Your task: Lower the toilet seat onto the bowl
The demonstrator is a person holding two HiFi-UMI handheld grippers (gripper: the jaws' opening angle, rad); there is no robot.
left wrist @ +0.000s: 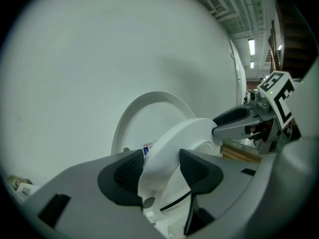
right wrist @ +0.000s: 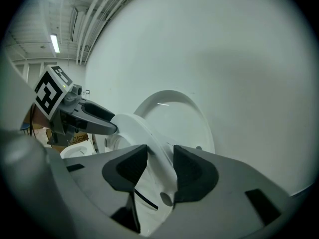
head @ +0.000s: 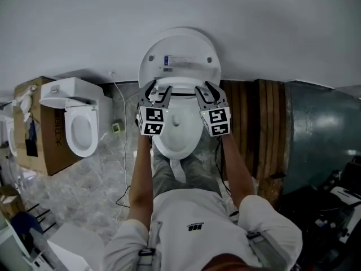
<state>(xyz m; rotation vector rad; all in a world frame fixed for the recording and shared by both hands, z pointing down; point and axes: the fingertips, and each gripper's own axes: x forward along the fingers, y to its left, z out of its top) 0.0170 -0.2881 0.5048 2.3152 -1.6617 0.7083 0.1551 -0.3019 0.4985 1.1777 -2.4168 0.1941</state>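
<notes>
Left gripper [left wrist: 163, 167] and right gripper [right wrist: 158, 166] each clamp one side of the seat [head: 180, 86], held tilted between upright lid [head: 179, 55] and bowl [head: 176, 137], so lowering seems midway; next, both should ease it down together until it rests flat.

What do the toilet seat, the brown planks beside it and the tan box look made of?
The toilet seat is probably hard plastic: glossy white, thin, with a soft sheen. The planks look like wood: brown, matte, with vertical seams. The box looks like cardboard, going by its dull tan faces and squared edges.
</notes>
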